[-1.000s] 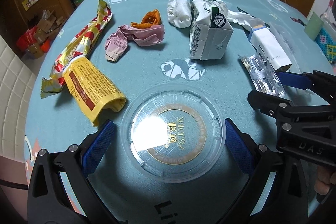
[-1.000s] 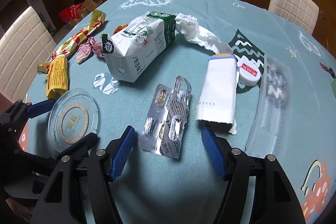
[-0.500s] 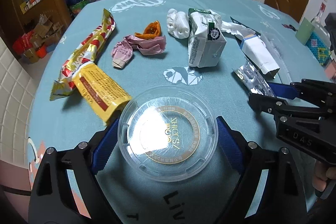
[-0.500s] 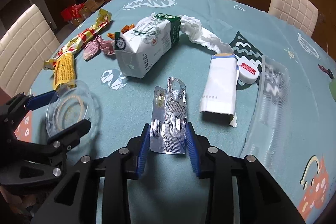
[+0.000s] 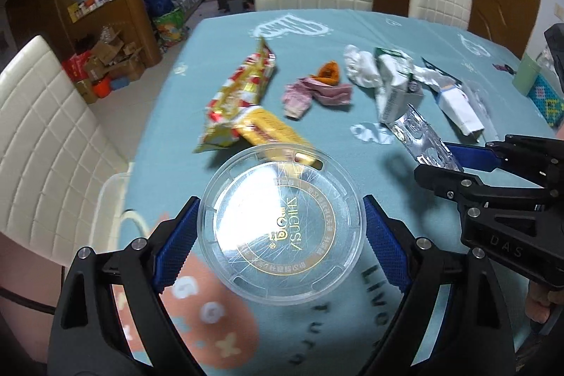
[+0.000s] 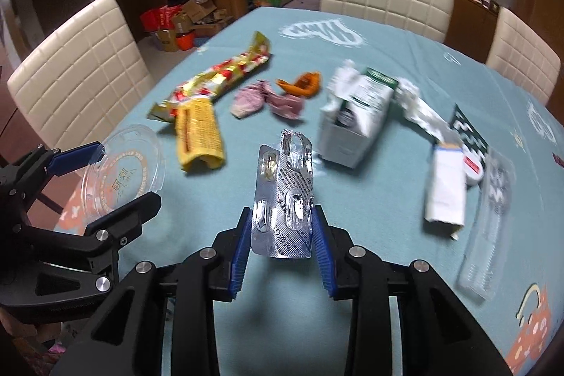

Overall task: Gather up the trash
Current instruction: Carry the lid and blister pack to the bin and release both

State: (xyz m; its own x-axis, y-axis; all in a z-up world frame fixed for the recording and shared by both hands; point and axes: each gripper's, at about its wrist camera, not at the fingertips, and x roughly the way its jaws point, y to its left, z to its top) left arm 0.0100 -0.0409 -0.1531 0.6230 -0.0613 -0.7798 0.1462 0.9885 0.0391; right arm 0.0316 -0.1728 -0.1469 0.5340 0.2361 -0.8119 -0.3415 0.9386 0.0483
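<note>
Two pieces of litter ride clear of a teal dining table (image 6: 370, 270): a clear plastic lid (image 5: 281, 228) clamped edge to edge in the left gripper (image 5: 278, 236), and a foil blister pack (image 6: 284, 196) pinched between the blue pads of the right gripper (image 6: 282, 238), both held just above the cloth near the table's front edge. Both pickups look complete, with the carry to a bin the likely step in hand; no bin appears in either view, though a pale container rim (image 5: 112, 196) shows at the table's left edge. Left on the cloth are a yellow packet (image 6: 199, 133) touching a red-and-gold snack wrapper (image 6: 218, 76), a crumpled pink wrapper (image 6: 268, 99), a piece of orange peel (image 6: 301, 83), a torn milk carton (image 6: 359, 115), a white tissue (image 5: 359, 69), a white pouch (image 6: 446, 185) beside a small round cap (image 6: 474, 168), and a clear plastic tray (image 6: 491, 221). The next move calls for steady, unrelaxed grips during transport, since the thin lid could flex and spring free.
</note>
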